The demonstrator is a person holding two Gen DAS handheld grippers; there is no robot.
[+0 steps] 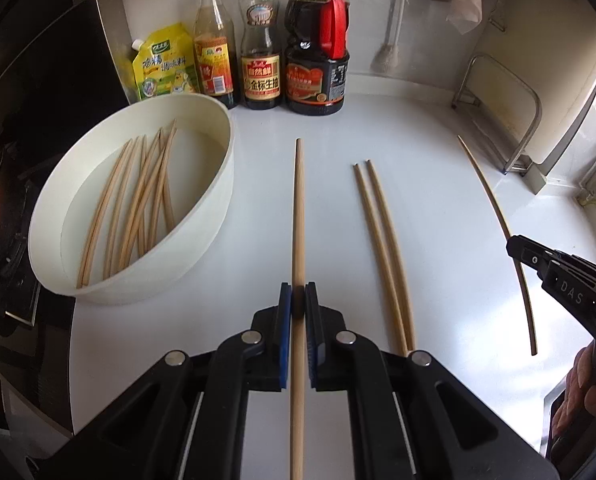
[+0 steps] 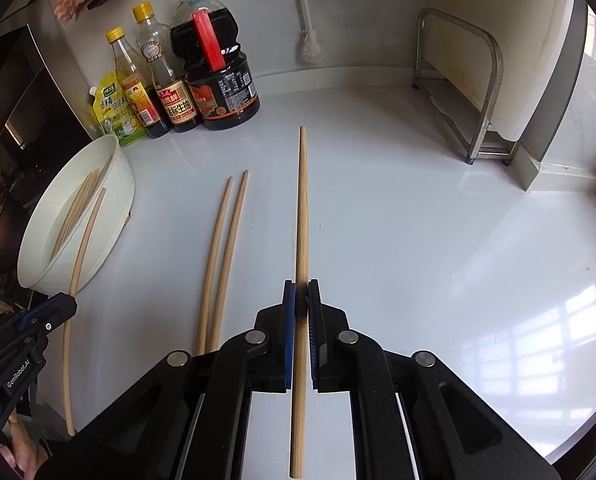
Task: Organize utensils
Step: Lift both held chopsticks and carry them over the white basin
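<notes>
My left gripper (image 1: 298,292) is shut on a wooden chopstick (image 1: 298,216) that points straight ahead above the white counter. My right gripper (image 2: 301,290) is shut on another chopstick (image 2: 302,208), also pointing ahead. A white oval tub (image 1: 222,184) at the left holds several chopsticks (image 1: 138,204); it also shows in the right wrist view (image 2: 114,208). Two loose chopsticks (image 1: 382,240) lie side by side on the counter between the grippers, also seen in the right wrist view (image 2: 220,256). The right gripper (image 1: 514,246) with its chopstick (image 1: 494,200) shows at the right edge, the left gripper (image 2: 64,306) with its chopstick (image 2: 84,248) at the left edge.
Three sauce bottles (image 1: 316,44) and a yellow pouch (image 1: 164,66) stand against the back wall. A steel rack (image 2: 470,92) stands at the back right. A stove (image 1: 6,216) lies left of the tub. A brush (image 2: 312,46) hangs on the wall.
</notes>
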